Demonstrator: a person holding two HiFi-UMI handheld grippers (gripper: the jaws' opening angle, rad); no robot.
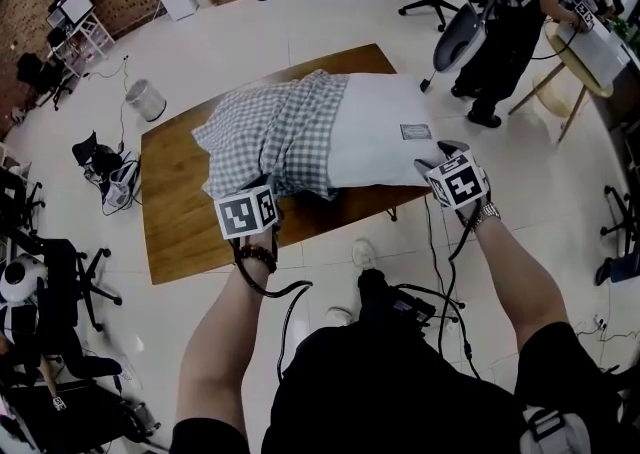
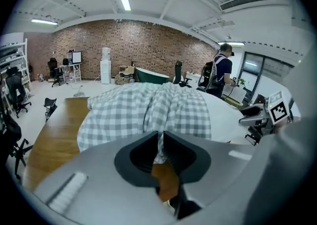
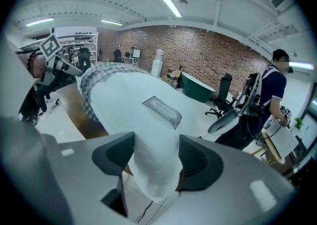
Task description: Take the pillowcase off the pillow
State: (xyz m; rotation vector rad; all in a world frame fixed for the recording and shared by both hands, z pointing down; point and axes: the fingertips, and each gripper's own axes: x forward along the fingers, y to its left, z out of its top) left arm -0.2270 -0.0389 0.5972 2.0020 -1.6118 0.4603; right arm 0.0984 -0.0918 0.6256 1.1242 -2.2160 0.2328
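Over the wooden table (image 1: 175, 212) now, and the white pillow (image 1: 385, 142) lies across it with the checked pillowcase (image 1: 280, 132) bunched over its left half, the right half bare. The pillowcase is gathered in folds, and its near edge hangs toward the table's front edge. The left gripper (image 1: 264, 192) is right there at that near edge. In the left gripper view its jaws (image 2: 161, 137) are nearly together and a thin fold of the checked pillowcase (image 2: 148, 112) is clamped between them, so that's a firm pinch on the cloth. Over on the other side, the right gripper (image 1: 437, 158) sits at the pillow's near right corner. The right gripper view shows its jaws (image 3: 156, 154) standing wide apart, with the white corner of the pillow (image 3: 148, 135) lying loose in the gap: a released hold, not a clench. The small grey label (image 3: 162, 110) lies flat on top of the pillow, just beyond that corner. Past the table, a person (image 1: 510, 32) in dark clothes stands by a round side table (image 1: 585, 62)
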